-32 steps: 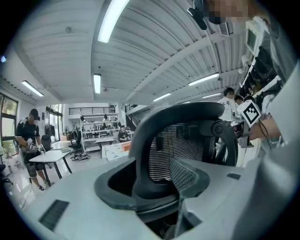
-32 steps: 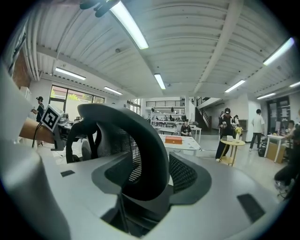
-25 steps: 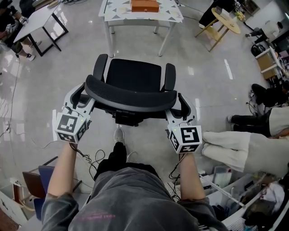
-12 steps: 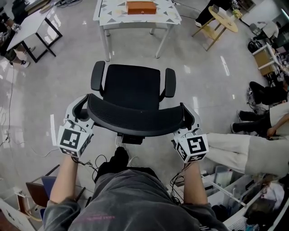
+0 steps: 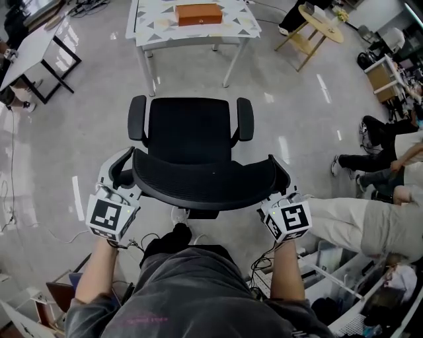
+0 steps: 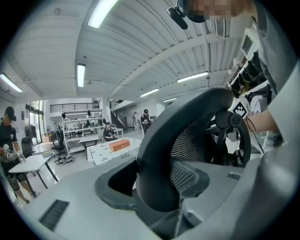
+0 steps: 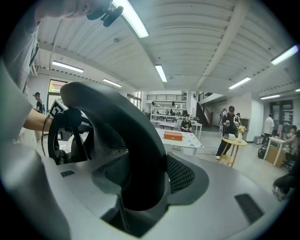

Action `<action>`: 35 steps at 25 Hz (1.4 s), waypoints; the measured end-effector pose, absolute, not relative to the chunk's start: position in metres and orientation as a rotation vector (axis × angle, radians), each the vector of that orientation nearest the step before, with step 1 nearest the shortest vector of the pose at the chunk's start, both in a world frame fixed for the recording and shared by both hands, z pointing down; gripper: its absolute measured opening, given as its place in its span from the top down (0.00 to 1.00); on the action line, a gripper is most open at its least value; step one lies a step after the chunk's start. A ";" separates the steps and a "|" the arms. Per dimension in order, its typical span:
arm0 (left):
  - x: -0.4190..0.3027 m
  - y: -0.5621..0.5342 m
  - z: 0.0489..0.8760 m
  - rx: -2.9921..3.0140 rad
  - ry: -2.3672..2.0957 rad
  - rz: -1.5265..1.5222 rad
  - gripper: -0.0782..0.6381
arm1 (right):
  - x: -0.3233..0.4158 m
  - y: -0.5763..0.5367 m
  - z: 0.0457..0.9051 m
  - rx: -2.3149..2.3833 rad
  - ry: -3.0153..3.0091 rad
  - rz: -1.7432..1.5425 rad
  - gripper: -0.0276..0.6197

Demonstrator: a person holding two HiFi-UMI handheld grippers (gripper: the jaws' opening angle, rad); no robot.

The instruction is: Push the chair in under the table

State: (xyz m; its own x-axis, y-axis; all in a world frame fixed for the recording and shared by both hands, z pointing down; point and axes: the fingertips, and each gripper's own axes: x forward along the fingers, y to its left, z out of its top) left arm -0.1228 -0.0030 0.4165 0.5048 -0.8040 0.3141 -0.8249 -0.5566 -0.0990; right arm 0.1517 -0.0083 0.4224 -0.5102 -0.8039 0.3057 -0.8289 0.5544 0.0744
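A black mesh office chair (image 5: 192, 129) stands on the glossy floor, facing a white table (image 5: 152, 26) with grey triangles that bears an orange box (image 5: 198, 13). A strip of bare floor separates the seat's front from the table. My left gripper (image 5: 122, 173) is shut on the left end of the curved backrest (image 5: 205, 181), and my right gripper (image 5: 281, 186) is shut on its right end. The left gripper view shows the backrest rim (image 6: 159, 140) wedged between the jaws. The right gripper view shows the same rim (image 7: 126, 136) between that gripper's jaws, with the table (image 7: 187, 139) far ahead.
A black-legged white table (image 5: 33, 46) stands at the far left and a round wooden table (image 5: 320, 23) at the far right. People sit along the right side, their legs (image 5: 357, 224) stretched close to my right gripper. Cables (image 5: 132, 241) and bins lie by my feet.
The chair and both grippers now sit lower in the head view, and more of the table shows at the top. Both grips on the backrest are unchanged.
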 end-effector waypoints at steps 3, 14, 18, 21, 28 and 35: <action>-0.130 -0.032 0.418 2.671 -1.442 0.510 0.59 | 0.144 -0.029 0.423 1.373 -2.483 0.115 0.61; -0.128 -0.110 0.414 2.684 -1.406 0.499 0.58 | 0.142 -0.100 0.422 1.417 -2.464 0.150 0.61; -0.126 -0.141 0.414 2.680 -1.410 0.447 0.58 | 0.144 -0.133 0.426 1.376 -2.459 0.167 0.61; -0.120 -0.165 0.414 2.678 -1.416 0.425 0.58 | 0.149 -0.155 0.426 1.361 -2.468 0.158 0.61; -0.106 -0.216 0.414 2.651 -1.475 0.409 0.58 | 0.162 -0.212 0.425 1.305 -2.499 0.141 0.61; -0.105 -0.264 0.415 2.606 -1.567 0.401 0.58 | 0.164 -0.267 0.428 1.259 -2.524 0.137 0.61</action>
State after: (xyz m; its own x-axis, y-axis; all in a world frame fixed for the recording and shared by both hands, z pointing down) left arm -0.1049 -0.2644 0.4150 0.4445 -0.8574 0.2594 -0.8767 -0.4758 -0.0706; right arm 0.1641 -0.2675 0.4280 -0.5621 -0.7621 0.3213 -0.7923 0.6076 0.0549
